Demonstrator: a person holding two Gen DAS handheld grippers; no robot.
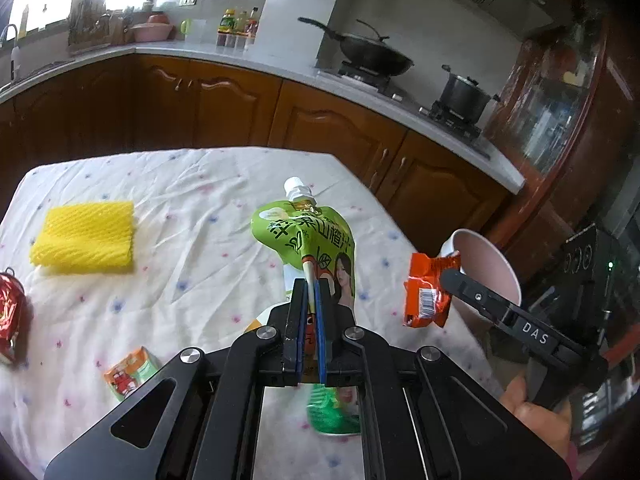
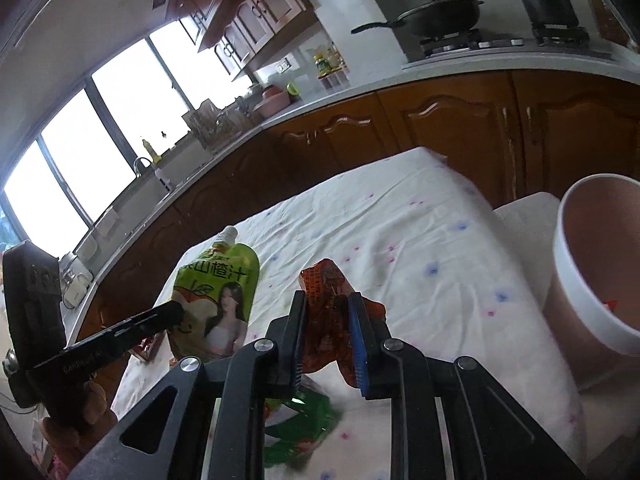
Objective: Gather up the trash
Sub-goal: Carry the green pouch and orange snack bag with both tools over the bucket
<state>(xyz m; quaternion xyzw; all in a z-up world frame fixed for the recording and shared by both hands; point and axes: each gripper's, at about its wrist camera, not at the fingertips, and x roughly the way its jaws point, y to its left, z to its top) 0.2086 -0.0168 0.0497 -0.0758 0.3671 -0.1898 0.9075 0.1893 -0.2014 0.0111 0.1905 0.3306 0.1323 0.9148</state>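
The left claw (image 1: 311, 292) is clamped on the edge of a green juice pouch (image 1: 310, 240), held upright above the table (image 1: 192, 184). The right claw (image 2: 328, 312) pinches a crumpled orange wrapper (image 2: 324, 284), lifted just beside the pink bin (image 2: 592, 264). Both pieces are picked up, so this looks like the carrying step; next, each should go over the bin's mouth and be released. A yellow foam net (image 1: 86, 238) and small wrappers (image 1: 130, 372) remain on the cloth.
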